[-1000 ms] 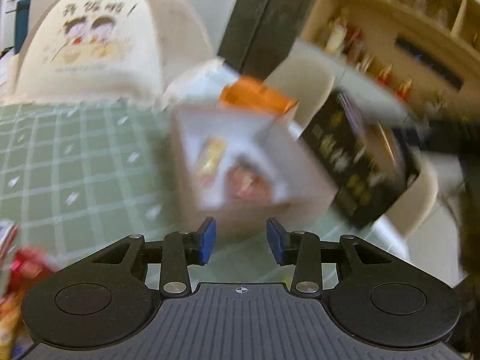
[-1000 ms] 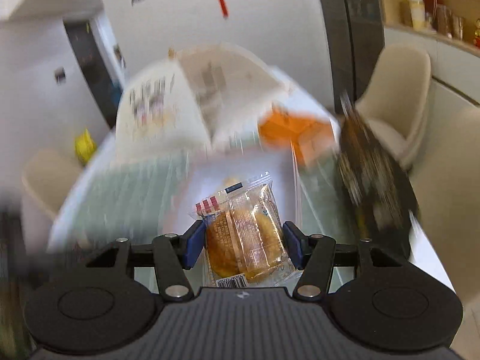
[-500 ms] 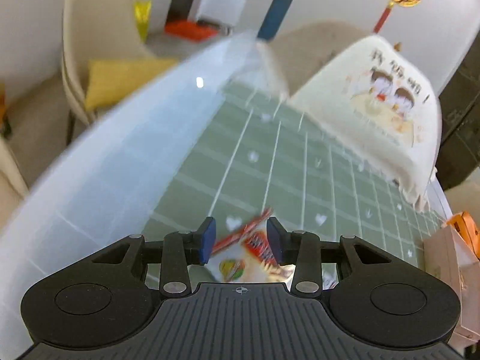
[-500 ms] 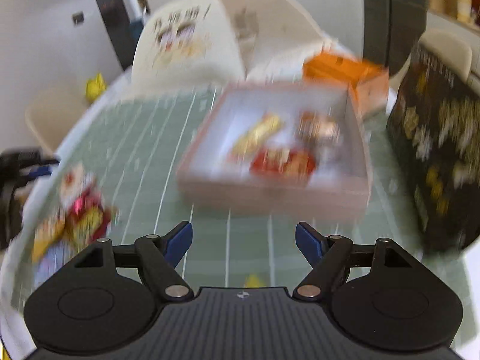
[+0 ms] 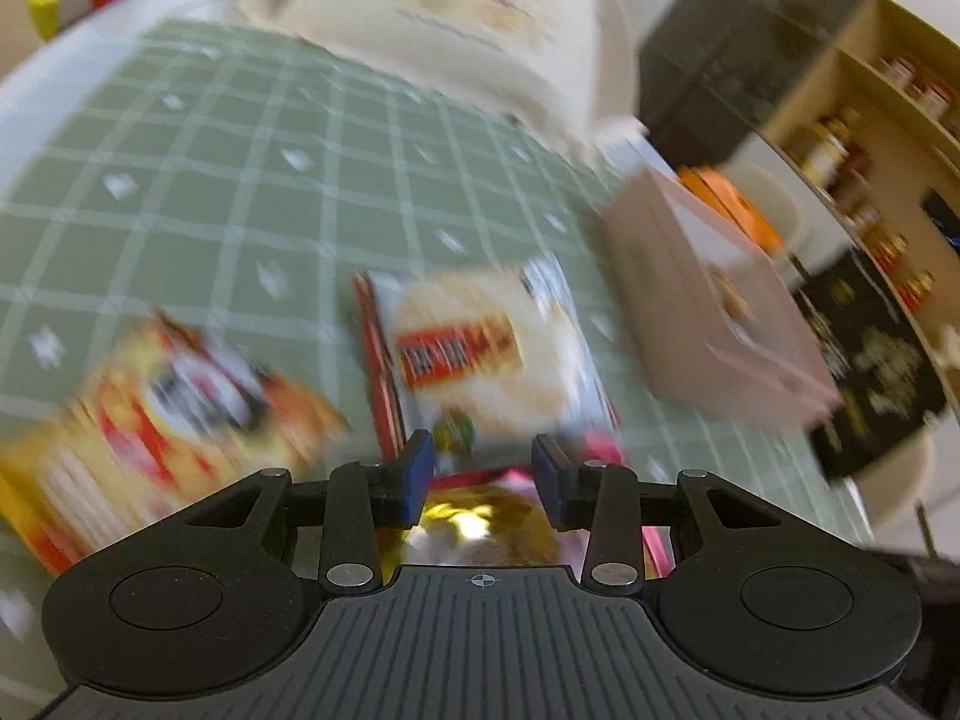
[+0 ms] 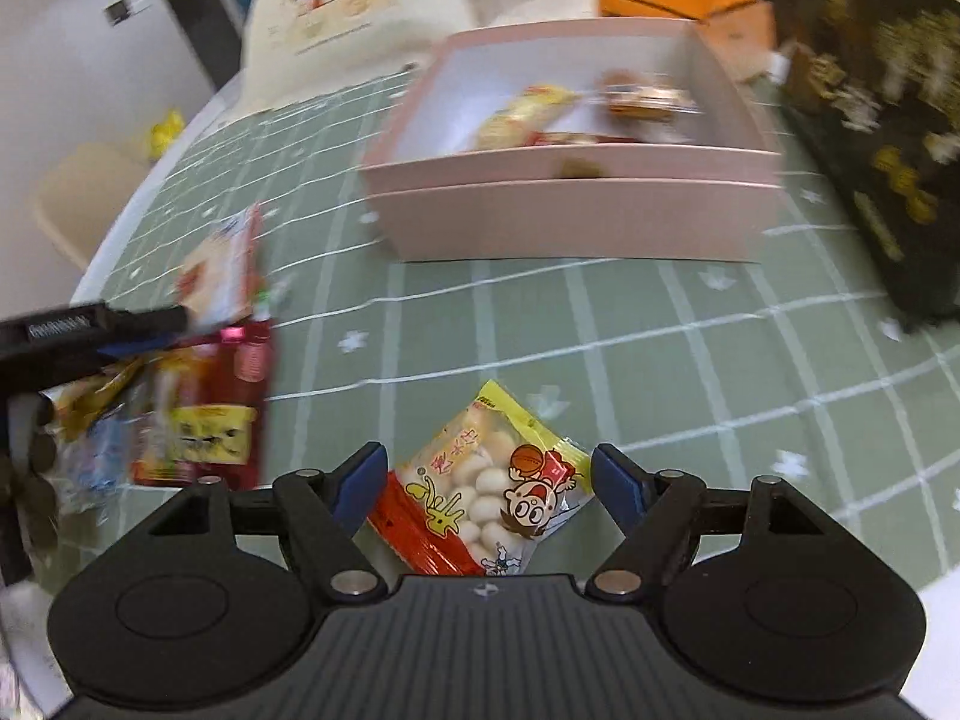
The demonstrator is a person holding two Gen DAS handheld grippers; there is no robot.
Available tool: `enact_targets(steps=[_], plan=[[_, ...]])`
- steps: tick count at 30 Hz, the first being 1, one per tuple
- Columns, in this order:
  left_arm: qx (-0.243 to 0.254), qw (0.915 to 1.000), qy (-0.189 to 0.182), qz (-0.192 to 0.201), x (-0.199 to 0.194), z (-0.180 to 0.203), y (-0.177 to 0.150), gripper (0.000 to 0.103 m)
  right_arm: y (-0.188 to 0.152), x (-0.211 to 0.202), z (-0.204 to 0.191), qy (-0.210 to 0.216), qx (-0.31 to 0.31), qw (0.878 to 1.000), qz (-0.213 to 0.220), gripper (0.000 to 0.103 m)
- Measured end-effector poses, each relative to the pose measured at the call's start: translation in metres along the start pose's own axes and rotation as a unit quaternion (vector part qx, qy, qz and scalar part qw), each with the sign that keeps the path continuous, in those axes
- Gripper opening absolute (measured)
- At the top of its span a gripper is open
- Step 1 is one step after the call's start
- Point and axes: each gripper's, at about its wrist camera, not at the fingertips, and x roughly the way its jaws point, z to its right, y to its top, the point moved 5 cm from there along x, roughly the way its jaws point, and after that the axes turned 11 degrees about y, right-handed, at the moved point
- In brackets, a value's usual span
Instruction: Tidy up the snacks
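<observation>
In the right wrist view my right gripper [image 6: 487, 483] is open above a small packet of white puffed balls [image 6: 489, 483] that lies on the green checked cloth between the fingers. The pink box [image 6: 570, 216] stands beyond it with several snacks inside. My left gripper [image 5: 483, 477] is open and low over a pile of snack packets: a white rice-cracker packet [image 5: 474, 354] just ahead of the tips, a gold and pink packet [image 5: 480, 516] under them, and a yellow-orange packet [image 5: 168, 402] to the left. The pile also shows in the right wrist view [image 6: 198, 414].
A black patterned box [image 6: 888, 120] stands right of the pink box, an orange box [image 6: 684, 6] behind it. A cream cover with cartoon figures [image 5: 492, 12] is at the table's far side. Chairs and a shelf with jars [image 5: 858, 138] surround the table.
My right gripper dropped its cake packet into the pink box, pulled back and came down over the puffed-ball packet. My left gripper swung from the box to the snack pile.
</observation>
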Motion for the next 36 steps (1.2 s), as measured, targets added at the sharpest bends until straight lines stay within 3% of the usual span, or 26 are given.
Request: enact_targets(steps=[3,5,7,10,14,19,20,22,23,24,28,33,36], plan=[[0.005,0.9987,-0.038,-0.035,-0.007,0.012,-0.015,0.040,0.003,0.013,-0.020,0.028,-0.017,0.999,-0.015,0.076],[0.004,0.9983,-0.047,-0.035,-0.019,0.011,-0.020,0.040,0.009,0.016,-0.035,0.040,-0.034,0.999,-0.012,0.076],[0.011,0.9995,-0.027,-0.014,-0.033,0.003,-0.018,0.040,0.022,0.013,-0.054,0.048,-0.071,0.996,0.002,0.076],[-0.004,0.9995,0.019,0.025,-0.057,-0.013,-0.011,0.040,0.044,0.020,-0.089,0.042,-0.146,0.988,0.020,0.088],[-0.047,0.9921,0.086,0.078,-0.082,-0.050,0.001,0.040,0.072,0.063,-0.143,0.041,-0.222,0.973,0.037,0.089],[-0.070,0.9883,0.107,0.083,-0.100,-0.079,0.003,0.040,0.089,0.130,-0.178,0.020,-0.260,0.965,0.006,0.089],[-0.070,0.9885,0.107,0.081,-0.101,-0.082,0.002,0.040,0.089,0.146,-0.176,0.006,-0.264,0.964,-0.018,0.090],[-0.067,0.9894,0.104,0.077,-0.101,-0.083,-0.001,0.040,0.087,0.154,-0.172,-0.016,-0.271,0.962,-0.026,0.090],[-0.066,0.9900,0.100,0.074,-0.099,-0.083,-0.003,0.040,0.086,0.149,-0.170,-0.014,-0.268,0.963,-0.027,0.088],[-0.064,0.9911,0.094,0.069,-0.096,-0.082,-0.003,0.040,0.084,0.142,-0.167,-0.005,-0.260,0.965,-0.033,0.078],[-0.038,0.9961,0.055,0.057,-0.083,-0.062,-0.005,0.040,0.067,0.091,-0.146,0.028,-0.235,0.971,-0.036,0.078],[0.047,0.9977,0.007,0.047,-0.054,-0.010,0.009,0.040,0.035,0.042,-0.095,-0.040,-0.224,0.973,-0.027,0.078],[0.105,0.9936,0.006,0.042,-0.025,0.017,0.028,0.041,0.026,0.018,-0.060,-0.082,-0.201,0.976,-0.003,0.080]])
